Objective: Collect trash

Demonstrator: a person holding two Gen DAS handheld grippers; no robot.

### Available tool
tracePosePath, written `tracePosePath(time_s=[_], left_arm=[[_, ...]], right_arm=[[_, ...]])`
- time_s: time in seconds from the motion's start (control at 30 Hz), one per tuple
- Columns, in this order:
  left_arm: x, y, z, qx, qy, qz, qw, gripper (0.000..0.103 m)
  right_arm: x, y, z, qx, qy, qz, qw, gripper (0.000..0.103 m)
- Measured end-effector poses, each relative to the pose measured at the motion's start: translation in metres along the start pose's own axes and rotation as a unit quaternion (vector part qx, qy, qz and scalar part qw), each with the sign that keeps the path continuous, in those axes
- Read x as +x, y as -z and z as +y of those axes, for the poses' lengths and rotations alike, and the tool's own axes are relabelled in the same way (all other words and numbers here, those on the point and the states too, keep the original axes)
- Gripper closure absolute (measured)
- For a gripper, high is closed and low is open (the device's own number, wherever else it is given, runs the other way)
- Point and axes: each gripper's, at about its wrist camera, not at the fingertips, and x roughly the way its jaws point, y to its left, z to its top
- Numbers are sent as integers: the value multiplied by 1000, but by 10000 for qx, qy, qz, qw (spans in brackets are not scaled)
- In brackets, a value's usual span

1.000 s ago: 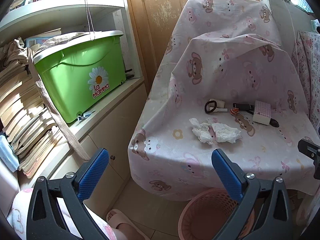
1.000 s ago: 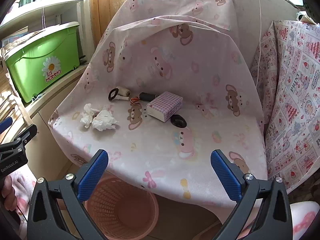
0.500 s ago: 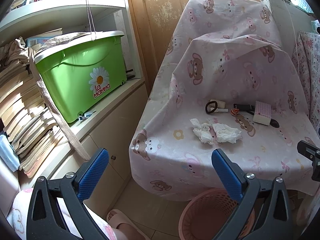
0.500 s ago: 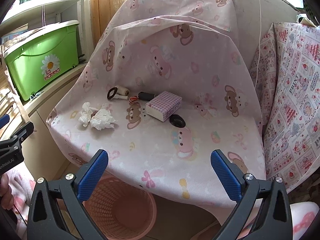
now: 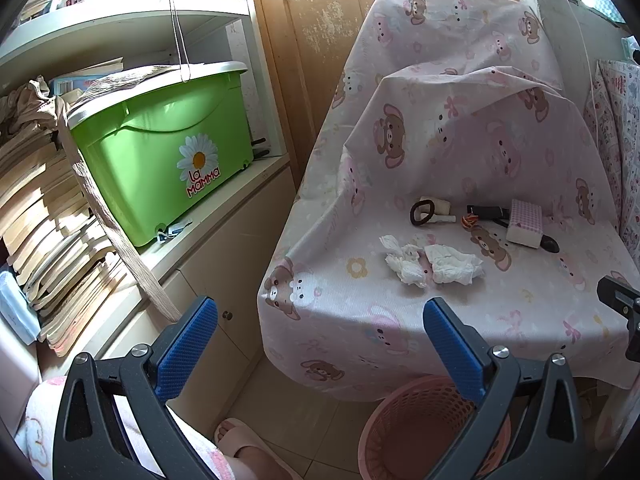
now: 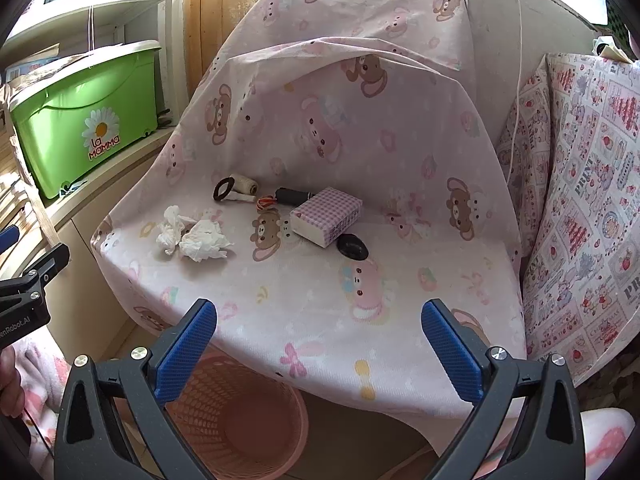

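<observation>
Two crumpled white tissues (image 5: 434, 265) lie side by side on the seat of a chair draped in pink bear-print cloth (image 5: 460, 152); they also show in the right wrist view (image 6: 194, 236). A pink plastic basket (image 5: 416, 428) stands on the floor below the seat's front edge and shows in the right wrist view (image 6: 240, 416). My left gripper (image 5: 320, 344) is open and empty, in front of the chair's left corner. My right gripper (image 6: 318, 344) is open and empty, above the seat's front edge.
On the seat behind the tissues lie a black hair tie with a thread spool (image 6: 234, 190), a black tube (image 6: 294, 196), a checked pink box (image 6: 326, 216) and a small black object (image 6: 352, 246). A green bin (image 5: 160, 152) sits on shelves at the left. A patterned cushion (image 6: 580, 200) stands at the right.
Both grippers have drifted slightly, the right one a little closer to the seat. Both stay open and nothing on the seat has moved.
</observation>
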Motion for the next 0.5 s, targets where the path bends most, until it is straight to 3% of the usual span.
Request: tracePosePath(time_s=[0.5], left_arm=[[1, 0, 0, 8, -4, 14, 10000, 1]], right_arm=[[-1, 1, 4, -146, 110, -133, 9997, 0]])
